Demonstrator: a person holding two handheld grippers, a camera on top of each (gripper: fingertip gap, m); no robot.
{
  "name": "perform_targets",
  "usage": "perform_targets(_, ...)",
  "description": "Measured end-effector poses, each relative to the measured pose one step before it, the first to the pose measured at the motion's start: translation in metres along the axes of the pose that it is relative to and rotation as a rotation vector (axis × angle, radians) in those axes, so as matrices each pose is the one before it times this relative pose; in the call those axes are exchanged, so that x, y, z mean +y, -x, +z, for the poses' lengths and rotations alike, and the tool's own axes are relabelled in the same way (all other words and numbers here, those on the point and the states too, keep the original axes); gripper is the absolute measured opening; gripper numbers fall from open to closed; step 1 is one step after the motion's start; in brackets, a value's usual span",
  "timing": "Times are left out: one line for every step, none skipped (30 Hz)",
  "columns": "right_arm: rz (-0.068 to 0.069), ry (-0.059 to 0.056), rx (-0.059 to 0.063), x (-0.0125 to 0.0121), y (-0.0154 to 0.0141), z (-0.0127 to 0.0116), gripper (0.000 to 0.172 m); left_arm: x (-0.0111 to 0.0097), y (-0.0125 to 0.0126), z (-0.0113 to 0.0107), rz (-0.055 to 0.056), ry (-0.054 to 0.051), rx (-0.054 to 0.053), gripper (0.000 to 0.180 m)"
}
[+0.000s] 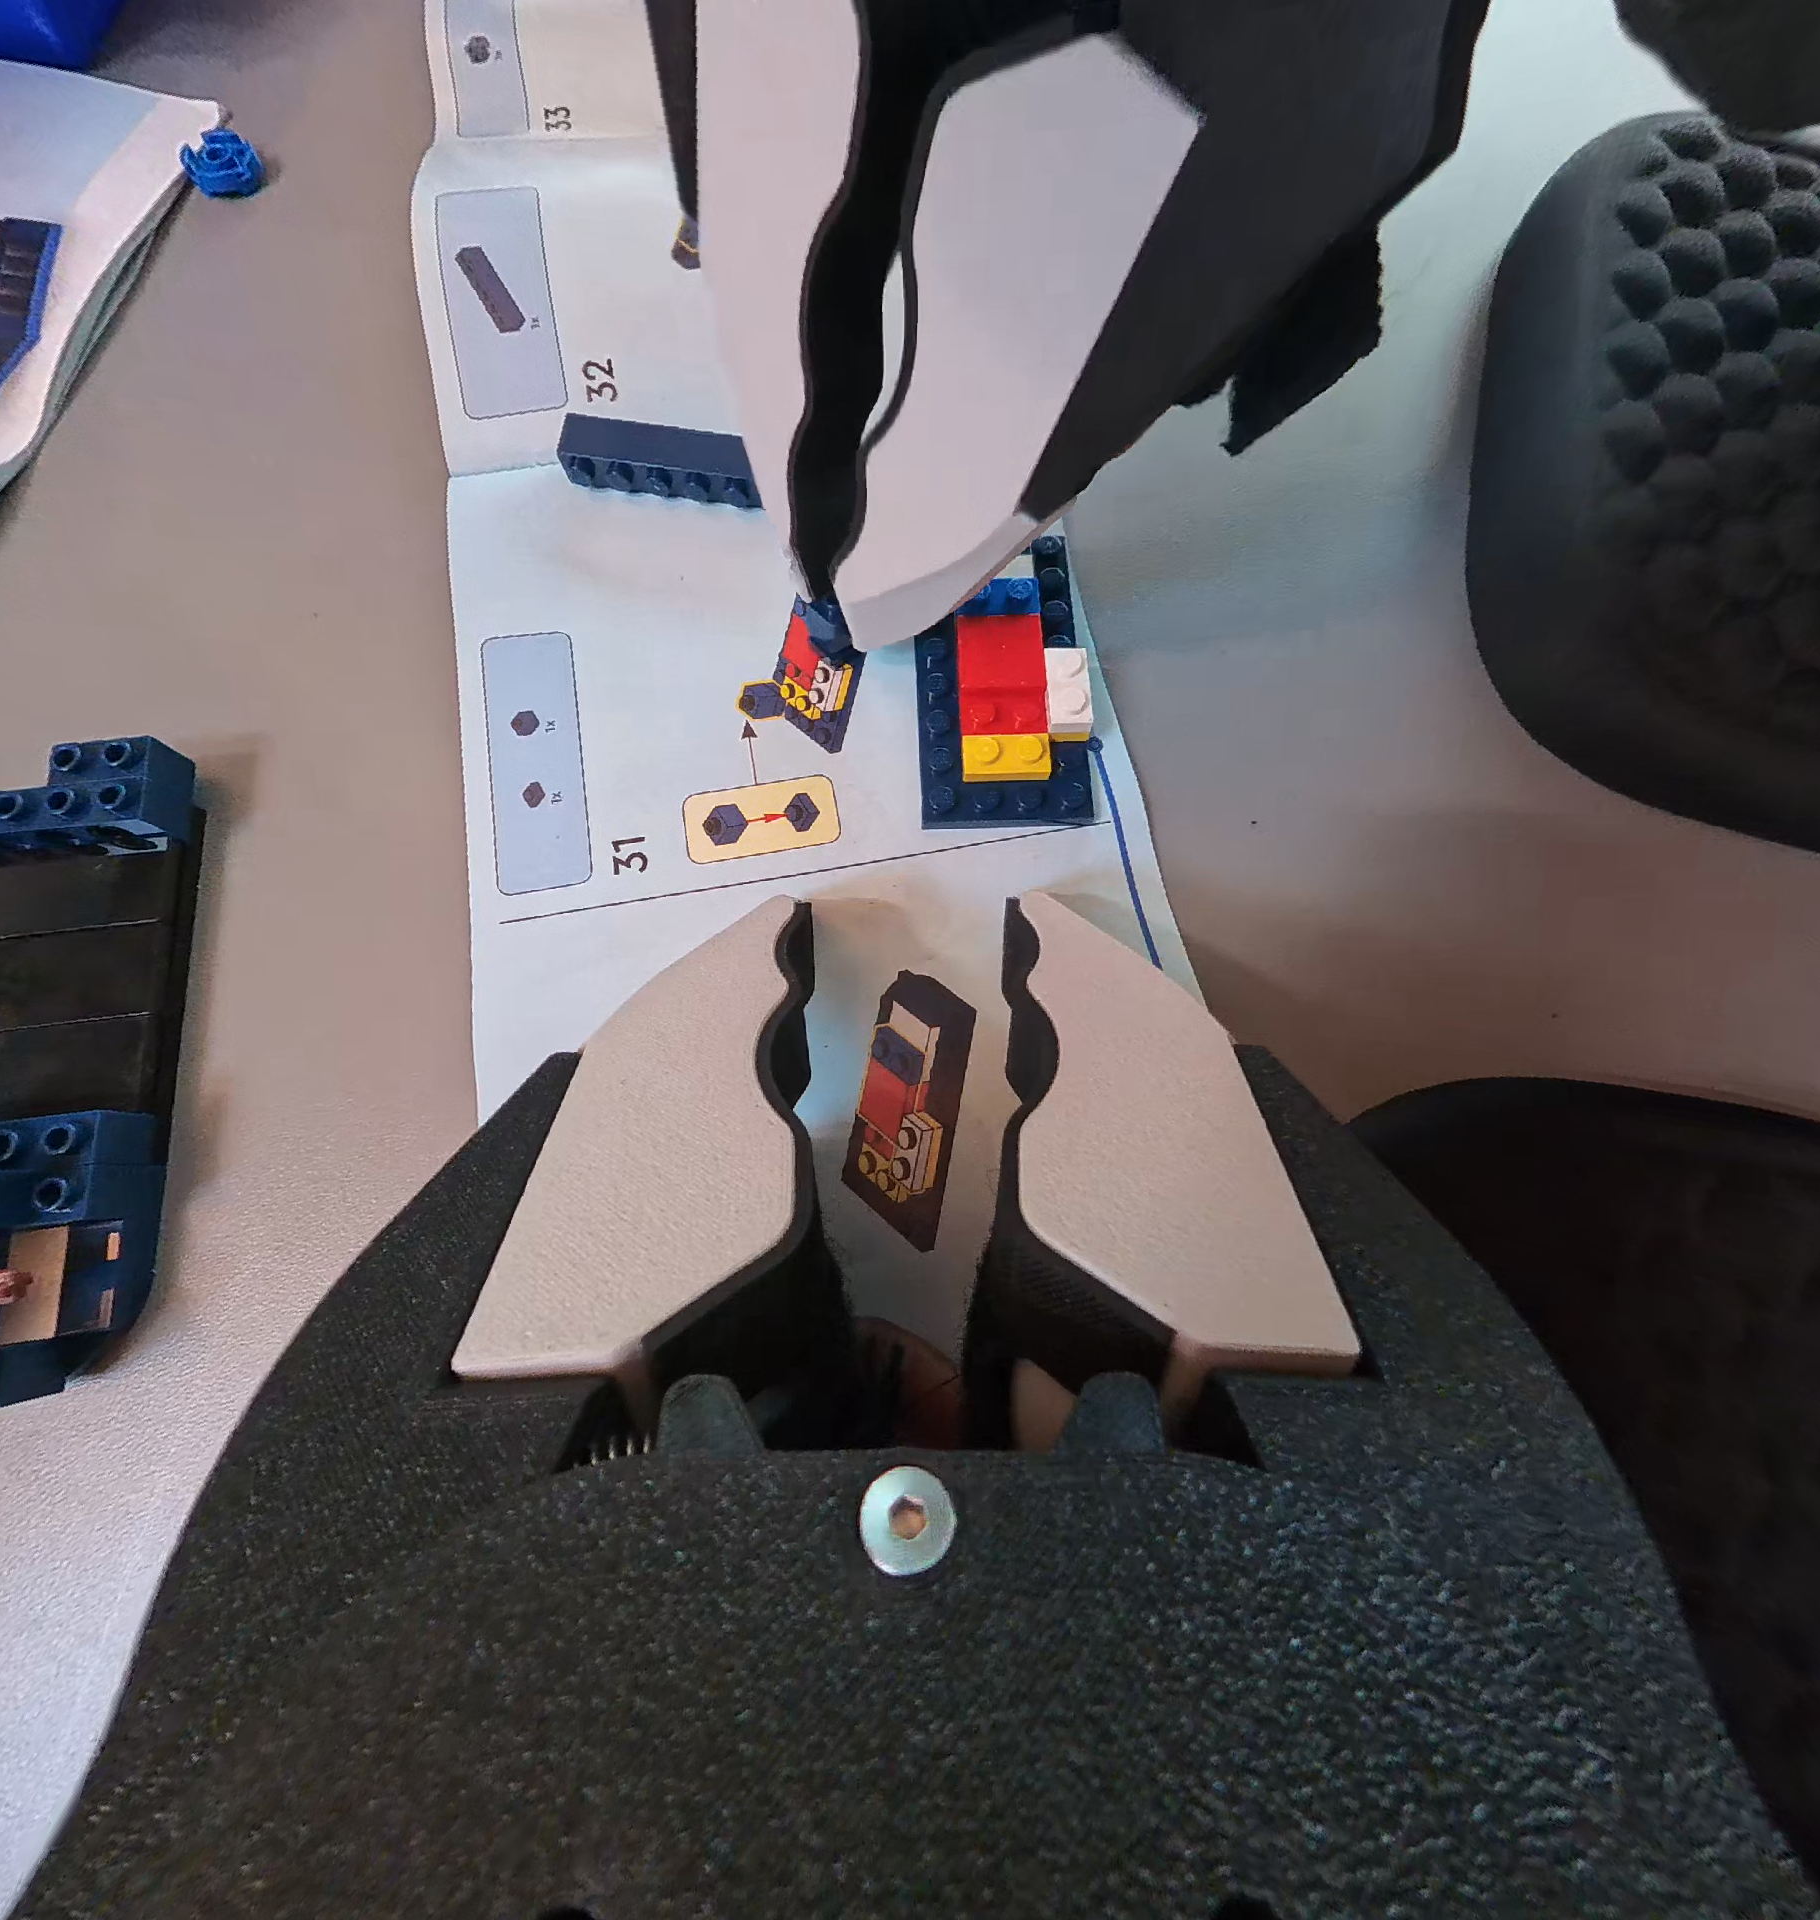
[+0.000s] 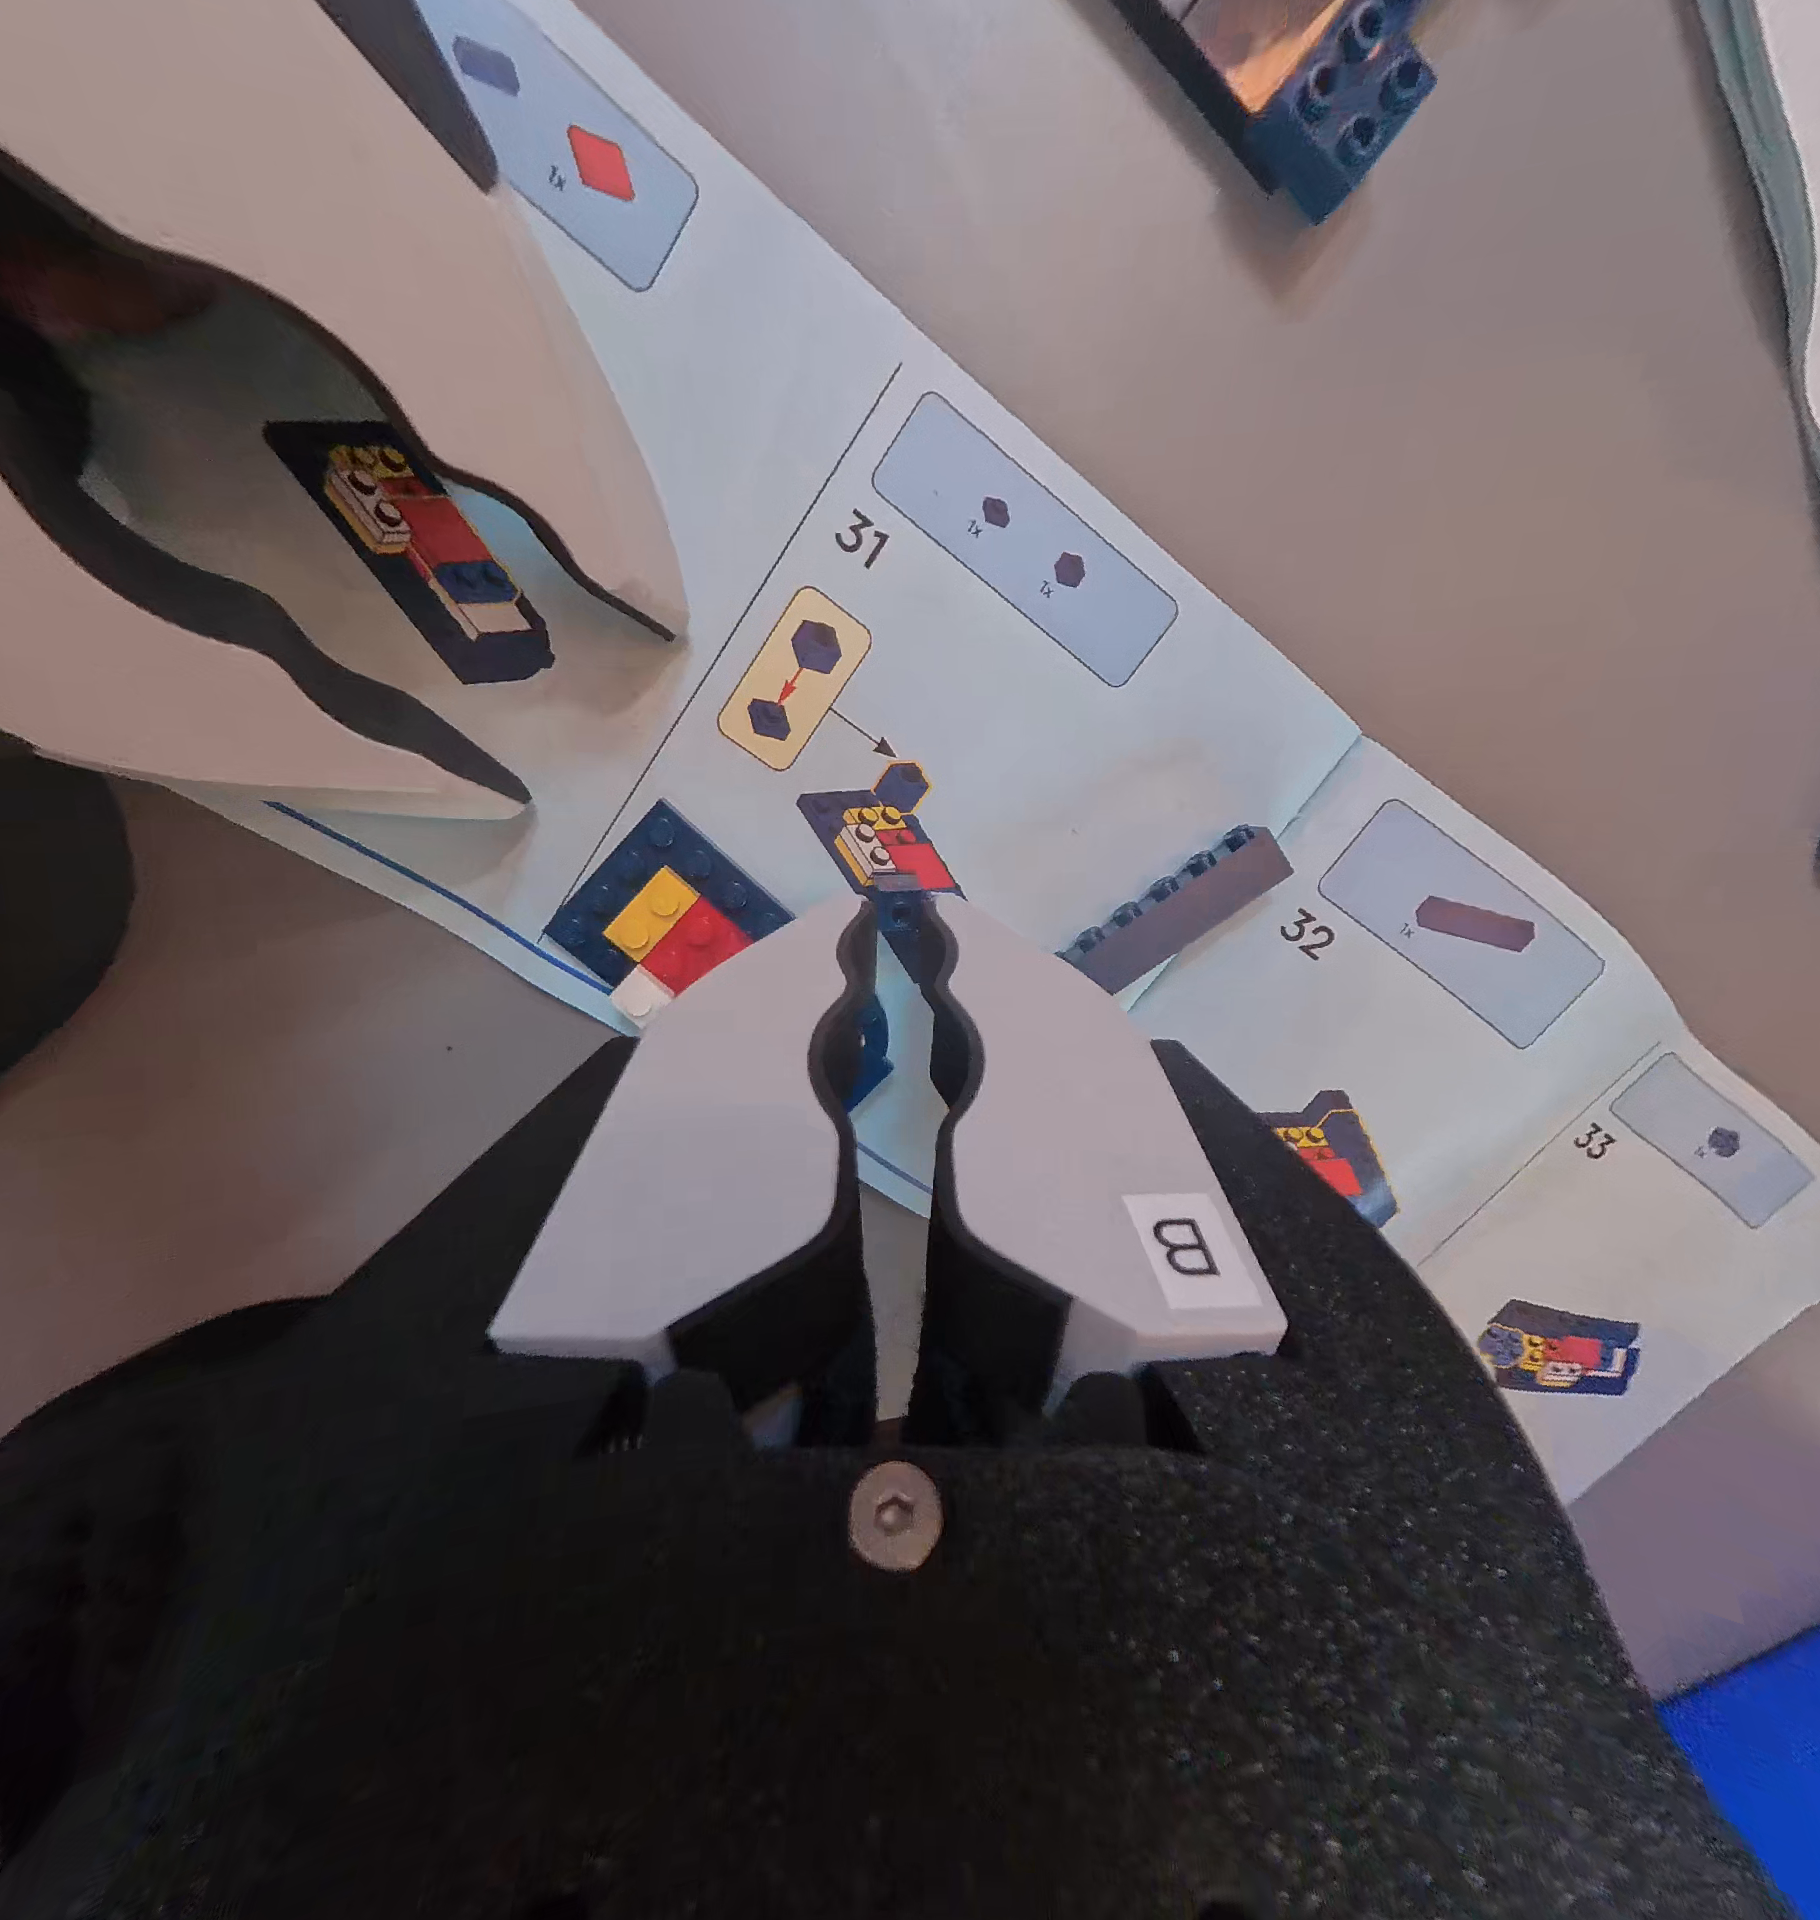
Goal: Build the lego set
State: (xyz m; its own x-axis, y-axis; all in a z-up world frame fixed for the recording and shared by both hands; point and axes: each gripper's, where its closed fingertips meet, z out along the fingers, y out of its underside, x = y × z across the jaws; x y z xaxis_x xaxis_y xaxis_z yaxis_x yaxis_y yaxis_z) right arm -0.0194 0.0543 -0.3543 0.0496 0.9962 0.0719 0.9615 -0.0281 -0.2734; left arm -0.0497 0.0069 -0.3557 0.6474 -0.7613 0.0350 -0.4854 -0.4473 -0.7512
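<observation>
Small blue brick [image 2: 898,928] in right tongs [image 2: 901,914]

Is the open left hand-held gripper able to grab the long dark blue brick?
Probably not directly: the right hand-held gripper hangs in front of the long dark blue brick, partly covering it.

We are looking down close from each wrist, along fingers, at instruction sheet [image 1: 615,582] [image 2: 1145,748]; views facing roughly opposite ways, both sharing small brick plate [image 1: 1005,707] [image 2: 667,925] on sheet.
</observation>
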Motion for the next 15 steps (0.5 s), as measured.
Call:
perform_targets(-0.0144, 0.0186, 0.0003, -0.00051, 0.00004, 0.00033, 0.008, 0.00001, 0.00082, -0.00034, -0.0109, -0.0014, -0.0023, 0.034)
perform_targets(-0.0122, 0.0137, 0.0002, -0.00113, -0.00004, 0.00043, 0.008, 0.00007, 0.00198, -0.00056, -0.0201, -0.0020, -0.0060, 0.033)
perform_targets(-0.0104, 0.0108, -0.0007, -0.00137, -0.00005, 0.00048, 0.008, -0.00011, 0.00189, -0.00079, -0.0250, -0.0041, -0.0021, 0.032)
perform_targets(-0.0084, 0.0097, -0.0028, -0.00114, -0.00007, 0.00047, 0.008, -0.00048, 0.00129, -0.00107, -0.0270, -0.0070, 0.0046, 0.032)
perform_targets(-0.0060, 0.0150, -0.0046, -0.00003, 0.00013, 0.00018, 0.008, -0.00056, 0.00030, -0.00103, -0.0259, -0.0077, 0.0113, 0.035)
perform_targets(-0.0063, 0.0188, -0.0032, 0.00029, -0.00007, 0.00011, 0.008, -0.00029, -0.00050, -0.00090, -0.0301, -0.0064, 0.0182, 0.037)
perform_targets(-0.0113, 0.0228, -0.0002, 0.00023, 0.00007, 0.00021, 0.008, -0.00011, -0.00029, -0.00076, -0.0363, -0.0046, 0.0184, 0.039)
perform_targets(-0.0139, 0.0271, 0.0018, 0.00016, -0.00010, 0.00010, 0.008, 0.00011, -0.00139, -0.00062, -0.0329, -0.0036, 0.0243, 0.041)
perform_targets(-0.0156, 0.0302, 0.0036, 0.00021, -0.00008, 0.00018, 0.008, -0.00015, -0.00224, -0.00064, -0.0229, -0.0054, 0.0258, 0.045)
perform_targets(-0.0157, 0.0293, 0.0035, -0.00017, -0.00011, 0.00035, 0.008, -0.00007, -0.00173, -0.00061, -0.0120, -0.0037, 0.0182, 0.048)
perform_targets(-0.0117, 0.0223, -0.0007, -0.00119, -0.00002, 0.00102, 0.008, 0.00003, -0.00023, -0.00011, -0.0030, -0.0008, 0.0029, 0.048)
perform_targets(-0.0087, 0.0285, -0.0048, -0.00002, -0.00001, 0.00021, 0.008, 0.00006, 0.00057, 0.00001, 0.0007, 0.0003, -0.0050, 0.047)
perform_targets(-0.0105, 0.0260, -0.0074, 0.00012, -0.00001, 0.00029, 0.008, -0.00004, 0.00024, -0.00006, 0.0020, -0.0003, -0.0048, 0.046)
perform_targets(-0.0078, 0.0196, -0.0121, 0.00012, 0.00010, 0.00033, 0.008, -0.00020, 0.00021, -0.00017, 0.0010, -0.0020, -0.0025, 0.045)
perform_targets(-0.0083, 0.0124, -0.0133, -0.00002, 0.00013, 0.00032, 0.008, -0.00018, -0.00016, -0.00029, 0.0003, -0.0022, 0.0010, 0.045)
